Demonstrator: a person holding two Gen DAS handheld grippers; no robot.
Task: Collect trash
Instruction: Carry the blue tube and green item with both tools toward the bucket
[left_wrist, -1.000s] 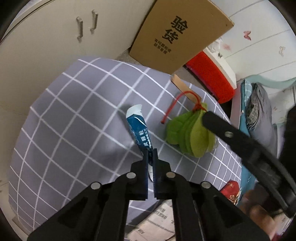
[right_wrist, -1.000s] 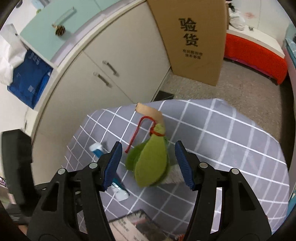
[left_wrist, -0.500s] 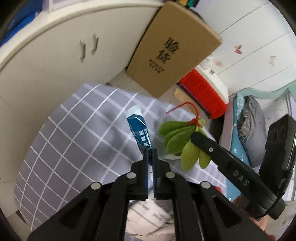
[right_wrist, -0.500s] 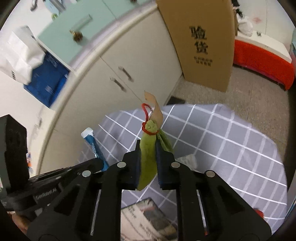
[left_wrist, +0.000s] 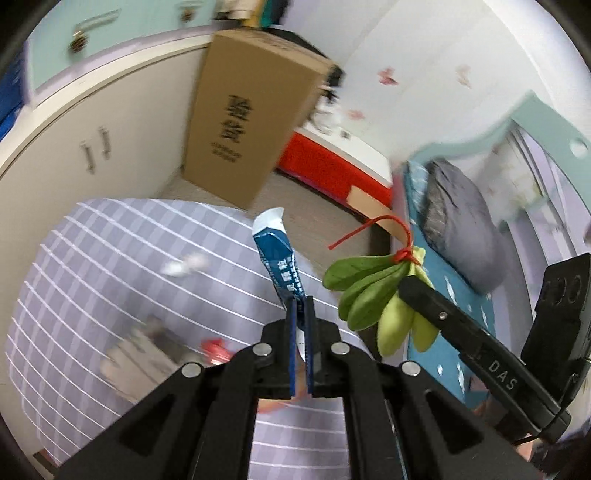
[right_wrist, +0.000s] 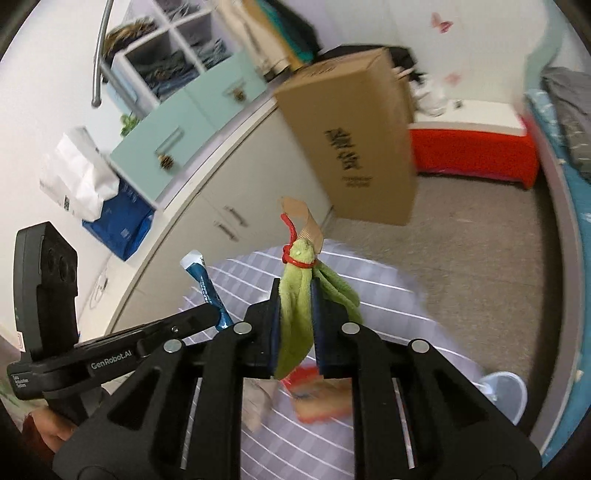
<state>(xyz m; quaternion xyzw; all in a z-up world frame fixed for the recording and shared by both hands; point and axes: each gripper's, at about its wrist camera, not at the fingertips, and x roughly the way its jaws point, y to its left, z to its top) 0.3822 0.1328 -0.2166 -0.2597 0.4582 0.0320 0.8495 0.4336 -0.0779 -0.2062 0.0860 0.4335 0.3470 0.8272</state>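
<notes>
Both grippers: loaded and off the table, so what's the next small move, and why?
Probably carry both toward a bin; none is in view. The left gripper is shut on the blue wrapper, the right gripper on the green leaf bundle, and both items hang above the checked table.

Wrapper (left_wrist: 277, 264) up off the counter (left_wrist: 110, 258) in the left gripper (left_wrist: 302, 306), leaf bunch (right_wrist: 299, 295) beside it to the right, cardboard box (left_wrist: 251, 125) behind against the cabinet (left_wrist: 92, 140).
</notes>
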